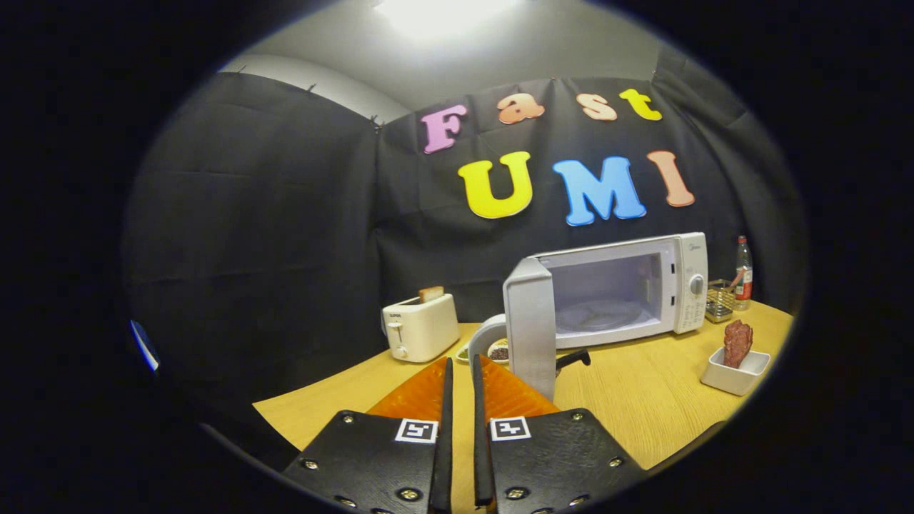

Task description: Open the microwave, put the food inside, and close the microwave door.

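The white microwave (621, 293) sits at the back of the wooden table (643, 400), and its door (530, 325) swings wide open toward you. The food, a reddish chunk (737, 343), stands in a small white square dish (735, 371) near the table's right edge, well apart from the door. There is bare table between them. Your gripper (460, 371) has its fingers almost together, a thin gap, holding nothing. A white toaster (420, 327) sits left.

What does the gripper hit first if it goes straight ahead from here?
Likely the open microwave door, swung out just ahead of the nearly closed, empty gripper, perhaps its handle first. Depth is uncertain; the small dishes sit close behind.
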A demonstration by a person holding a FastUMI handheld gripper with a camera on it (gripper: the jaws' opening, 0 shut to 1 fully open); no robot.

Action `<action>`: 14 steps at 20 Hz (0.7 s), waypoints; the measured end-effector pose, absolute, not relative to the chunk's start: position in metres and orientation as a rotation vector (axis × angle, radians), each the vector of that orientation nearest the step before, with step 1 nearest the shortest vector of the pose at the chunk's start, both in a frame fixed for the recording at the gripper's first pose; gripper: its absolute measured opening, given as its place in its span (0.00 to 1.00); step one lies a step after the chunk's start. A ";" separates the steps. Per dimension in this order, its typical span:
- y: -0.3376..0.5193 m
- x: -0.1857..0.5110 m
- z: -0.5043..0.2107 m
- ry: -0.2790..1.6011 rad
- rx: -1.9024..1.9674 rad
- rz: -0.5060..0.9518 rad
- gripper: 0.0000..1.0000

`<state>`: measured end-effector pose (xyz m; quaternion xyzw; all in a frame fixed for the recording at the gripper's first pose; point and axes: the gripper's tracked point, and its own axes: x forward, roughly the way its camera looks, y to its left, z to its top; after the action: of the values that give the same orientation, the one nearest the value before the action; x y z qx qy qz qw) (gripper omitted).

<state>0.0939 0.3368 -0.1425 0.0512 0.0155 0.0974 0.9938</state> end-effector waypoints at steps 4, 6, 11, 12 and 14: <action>0.327 0.078 -0.124 0.010 0.064 0.293 0.13; 0.309 0.075 -0.123 0.029 0.043 0.319 0.13; 0.252 0.066 -0.122 0.040 -0.042 0.322 0.13; 0.240 0.064 -0.120 0.036 -0.042 0.314 0.13; 0.217 0.059 -0.116 0.027 -0.045 0.293 0.13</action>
<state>0.0590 0.2172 -0.1156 -0.0226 0.0132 0.1461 0.9889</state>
